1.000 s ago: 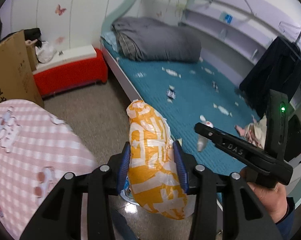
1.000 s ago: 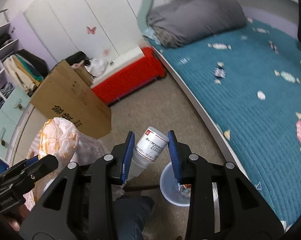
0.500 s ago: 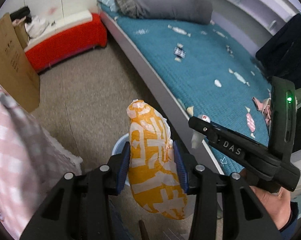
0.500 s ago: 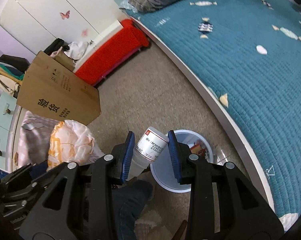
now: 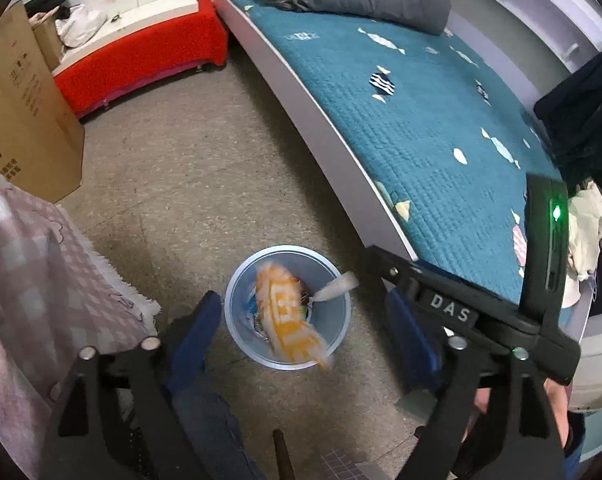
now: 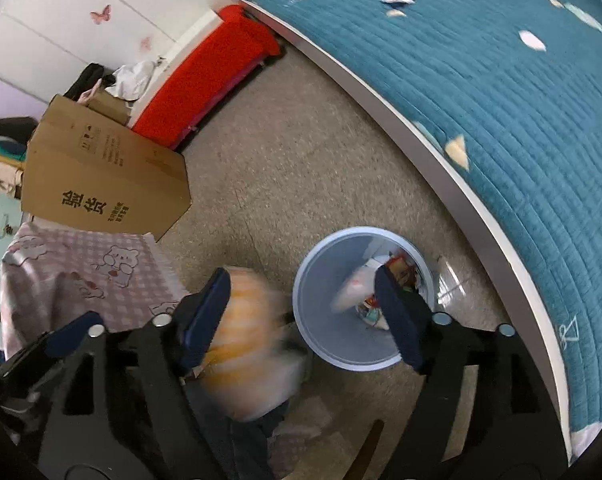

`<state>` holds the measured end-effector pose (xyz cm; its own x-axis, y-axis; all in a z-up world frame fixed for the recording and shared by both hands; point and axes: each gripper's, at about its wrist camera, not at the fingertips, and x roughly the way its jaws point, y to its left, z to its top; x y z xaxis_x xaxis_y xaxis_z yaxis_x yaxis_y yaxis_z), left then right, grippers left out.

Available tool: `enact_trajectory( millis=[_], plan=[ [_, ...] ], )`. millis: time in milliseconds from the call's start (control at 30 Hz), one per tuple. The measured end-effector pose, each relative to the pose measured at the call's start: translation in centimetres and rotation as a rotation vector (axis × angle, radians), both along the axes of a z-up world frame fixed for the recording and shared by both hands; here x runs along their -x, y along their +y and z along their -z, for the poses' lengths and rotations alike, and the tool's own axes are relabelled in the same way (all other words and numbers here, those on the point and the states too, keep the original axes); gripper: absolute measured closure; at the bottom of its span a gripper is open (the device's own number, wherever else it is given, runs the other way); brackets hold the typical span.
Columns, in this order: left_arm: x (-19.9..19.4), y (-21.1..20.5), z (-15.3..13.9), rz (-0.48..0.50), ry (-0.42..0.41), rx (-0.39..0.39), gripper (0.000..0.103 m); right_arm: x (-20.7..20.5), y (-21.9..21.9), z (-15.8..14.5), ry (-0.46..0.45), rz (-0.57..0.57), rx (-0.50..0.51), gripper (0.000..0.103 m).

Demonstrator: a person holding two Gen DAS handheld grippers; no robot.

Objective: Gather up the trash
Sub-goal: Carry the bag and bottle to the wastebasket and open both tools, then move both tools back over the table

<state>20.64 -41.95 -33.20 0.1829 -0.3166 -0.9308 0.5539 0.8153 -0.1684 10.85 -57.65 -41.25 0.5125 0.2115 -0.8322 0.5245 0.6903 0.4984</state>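
A round light-blue trash bin (image 5: 337, 320) stands on the floor beside the bed and holds some trash; it also shows in the right wrist view (image 6: 321, 280). My left gripper (image 5: 301, 332) is open above it. The orange-and-white plastic bag (image 5: 289, 316) is loose and blurred, falling over the bin; in the right wrist view it (image 6: 241, 340) is a blur left of the bin. My right gripper (image 6: 301, 316) is open above the bin. The small white bottle (image 6: 353, 288) is loose and blurred inside the bin mouth; it also shows in the left wrist view (image 5: 335, 286).
A bed with a teal quilt (image 5: 421, 120) runs along the right. A brown cardboard box (image 6: 101, 176) and a red bench (image 5: 141, 60) stand at the back left. A pink checked cloth (image 5: 41, 280) covers something at the left. The floor (image 5: 201, 168) is grey.
Both grippers tilted down over the bin and opened. The orange bag left the left gripper and the white bottle left the right gripper; both are falling towards the bin.
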Motion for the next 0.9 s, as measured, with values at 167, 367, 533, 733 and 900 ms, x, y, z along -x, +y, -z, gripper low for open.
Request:
enact_trajectory(
  millis=[167, 367, 533, 733, 900],
  plan=[
    [0.0, 0.0, -0.9, -0.016, -0.010, 0.020, 0.016, 1.4, -0.6, -0.8, 0.008, 0.062, 0.028, 0.006],
    [1.3, -0.1, -4.1, 0.009, -0.065, 0.075, 0.015, 2.7, -1.4, -3.6, -0.021, 0.110, 0.071, 0.006],
    [2.8, 0.7, -7.7, 0.028, -0.130, 0.131, 0.013, 3.2, -1.2, -7.0, -0.073, 0.124, 0.106, 0.006],
    [4.6, 3.4, -12.4, 0.042, -0.235, 0.187, 0.013, 3.5, 0.9, -12.0, -0.140, 0.103, 0.162, 0.006],
    [5.5, 7.3, -16.2, 0.012, -0.319, 0.238, 0.012, 3.2, 3.7, -16.6, -0.213, 0.065, 0.210, 0.006]
  ],
)
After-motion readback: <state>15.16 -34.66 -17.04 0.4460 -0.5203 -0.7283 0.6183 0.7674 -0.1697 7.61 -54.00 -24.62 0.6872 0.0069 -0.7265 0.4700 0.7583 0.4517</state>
